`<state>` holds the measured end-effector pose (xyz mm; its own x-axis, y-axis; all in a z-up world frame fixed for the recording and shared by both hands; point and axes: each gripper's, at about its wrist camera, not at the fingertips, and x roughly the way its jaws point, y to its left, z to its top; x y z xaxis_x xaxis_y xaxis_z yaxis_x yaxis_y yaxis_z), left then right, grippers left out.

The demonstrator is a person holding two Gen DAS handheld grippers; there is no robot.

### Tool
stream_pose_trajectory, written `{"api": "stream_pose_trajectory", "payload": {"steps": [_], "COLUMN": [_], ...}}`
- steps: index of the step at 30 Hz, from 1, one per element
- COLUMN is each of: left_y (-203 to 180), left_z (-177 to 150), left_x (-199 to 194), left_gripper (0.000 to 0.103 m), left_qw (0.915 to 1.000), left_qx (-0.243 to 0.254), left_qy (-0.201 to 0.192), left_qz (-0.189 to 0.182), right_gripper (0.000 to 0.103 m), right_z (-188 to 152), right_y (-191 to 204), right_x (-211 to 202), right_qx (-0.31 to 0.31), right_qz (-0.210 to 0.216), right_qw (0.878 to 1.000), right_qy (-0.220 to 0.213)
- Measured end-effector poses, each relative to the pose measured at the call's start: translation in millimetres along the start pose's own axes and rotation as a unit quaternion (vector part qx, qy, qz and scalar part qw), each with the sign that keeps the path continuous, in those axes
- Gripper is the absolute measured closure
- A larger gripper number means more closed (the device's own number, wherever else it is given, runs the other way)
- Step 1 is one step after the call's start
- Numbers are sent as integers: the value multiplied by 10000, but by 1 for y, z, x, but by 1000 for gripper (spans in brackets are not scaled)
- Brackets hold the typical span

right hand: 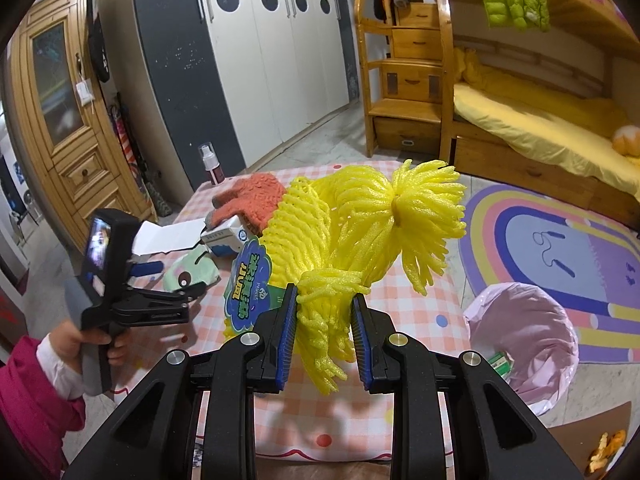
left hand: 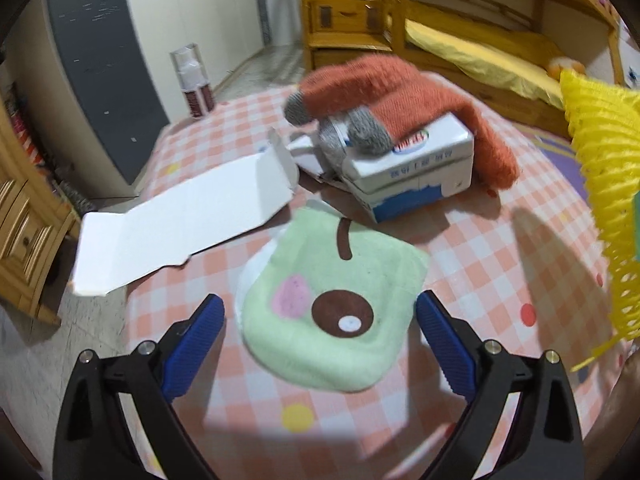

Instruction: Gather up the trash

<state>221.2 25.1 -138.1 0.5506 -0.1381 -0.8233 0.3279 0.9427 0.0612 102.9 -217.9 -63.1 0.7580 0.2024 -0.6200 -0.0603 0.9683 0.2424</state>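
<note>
I am gripping the yellow foam net (right hand: 356, 236) between the closed-in fingers of my right gripper (right hand: 324, 340), holding it above the checked table (right hand: 416, 312), near the pink-lined bin (right hand: 524, 340). My left gripper (left hand: 320, 344) is hanging wide open over the green cloth (left hand: 336, 300).

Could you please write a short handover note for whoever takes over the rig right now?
Right gripper: shut on the yellow foam net, held up above the table.
Left gripper: open, empty, hovering over the green cloth.
Pink-lined bin stands on the floor to the right of the table, something already inside.
Left: drop the net in the bin, then probably the flattened white box and the milk carton under the orange glove.
</note>
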Motion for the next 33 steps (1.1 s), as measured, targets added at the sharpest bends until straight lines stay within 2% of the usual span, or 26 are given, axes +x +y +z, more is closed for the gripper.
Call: {"api": "stream_pose_trajectory", "payload": {"steps": [2,7,10,11,12,14,17,22,24,25,26,27,28,30,33], "left_y": [5,-5,-12,-14,-16,-19,-32,-48,-53,-55,-54,-54,-52,-50,-46], "left_z": [0,-7,-15,-18,-21,-28,-36,-36,-35,-34,-33,-32,-32,-31,-29], "left_x": [1,-9,-20,-25,-30,-45,-74,-108,-114,-112,-107,-103,-98,-86,-65], "left_gripper": [13,36,49,66,78,90,100,103,103,100,88,67,60,56,55], "left_qw": [9997,9992,9989,9991,9990,9977,9956,9934,9938,9948,9957,9966,9968,9975,9984], "left_qx": [-74,191,182,135,52,-191,-258,-216,-102,-88,-108,-136,-149,-195,-301], "left_qy": [-4,-97,-169,-202,-187,-284,-588,-926,-951,-862,-785,-713,-689,-592,-378], "left_qz": [-220,-346,-386,-360,-391,-578,-689,-648,-570,-539,-484,-402,-381,-340,-280], "right_gripper": [77,77,77,77,77,77,77,77,77,77,77,77,77,77,77], "right_z": [0,-1,-3,-3,-4,-6,-10,-17,-20,-22,-23,-25,-26,-27,-29], "right_y": [-2,-5,-6,-6,-6,-8,-12,-28,-33,-36,-38,-40,-41,-42,-45], "right_x": [-1,-6,-13,-15,-18,-26,-35,-47,-51,-54,-56,-58,-59,-60,-61], "right_qx": [14,78,76,63,48,-1,-49,98,138,177,207,226,233,249,267], "right_qz": [14,61,56,43,24,-69,-229,-303,-326,-324,-322,-328,-335,-343,-340], "right_qw": [10000,9999,9999,9999,9999,9998,9994,9990,9988,9987,9986,9984,9984,9983,9984], "right_qy": [-1,-22,-73,-92,-111,-178,-258,-328,-346,-361,-377,-392,-398,-393,-376]}}
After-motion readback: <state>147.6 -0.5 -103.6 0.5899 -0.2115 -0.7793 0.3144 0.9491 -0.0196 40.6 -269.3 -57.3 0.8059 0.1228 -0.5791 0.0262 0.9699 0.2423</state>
